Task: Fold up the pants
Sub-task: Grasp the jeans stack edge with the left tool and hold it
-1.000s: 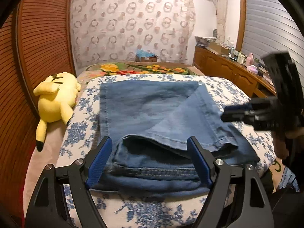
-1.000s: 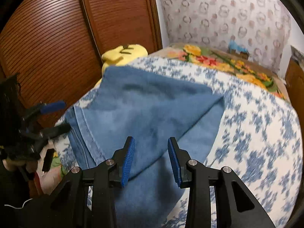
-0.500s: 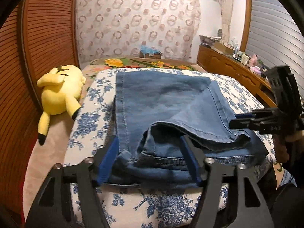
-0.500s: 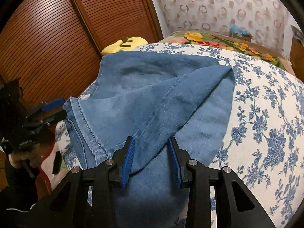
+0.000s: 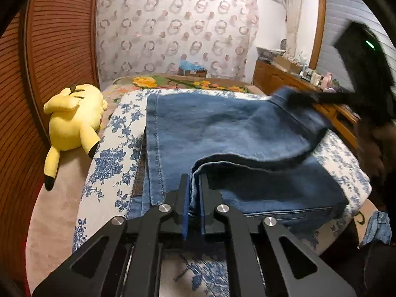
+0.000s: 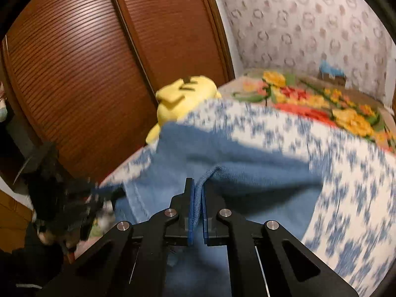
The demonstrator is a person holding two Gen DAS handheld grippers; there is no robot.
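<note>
Blue denim pants point(image 5: 222, 133) lie folded across a blue-flowered white bed cover point(image 5: 111, 158). My left gripper point(image 5: 194, 180) is shut on the hem edge of the upper layer near the front of the bed. In the right wrist view my right gripper point(image 6: 197, 185) is shut on another hem corner of the pants point(image 6: 222, 158) and holds it lifted off the bed. From the left wrist view the right gripper point(image 5: 307, 97) shows blurred at the far right, raising that corner. The left gripper point(image 6: 99, 193) appears blurred at the left in the right wrist view.
A yellow plush toy point(image 5: 71, 121) lies at the bed's left edge beside a brown slatted wardrobe point(image 5: 57, 37). A flowered blanket point(image 5: 185, 83) covers the bed's far end. A wooden dresser point(image 5: 297, 84) with small items stands at the right.
Both grippers went from open to shut on the pants' hem. The right gripper then lifted its corner up and away; the left stayed about where it was.
</note>
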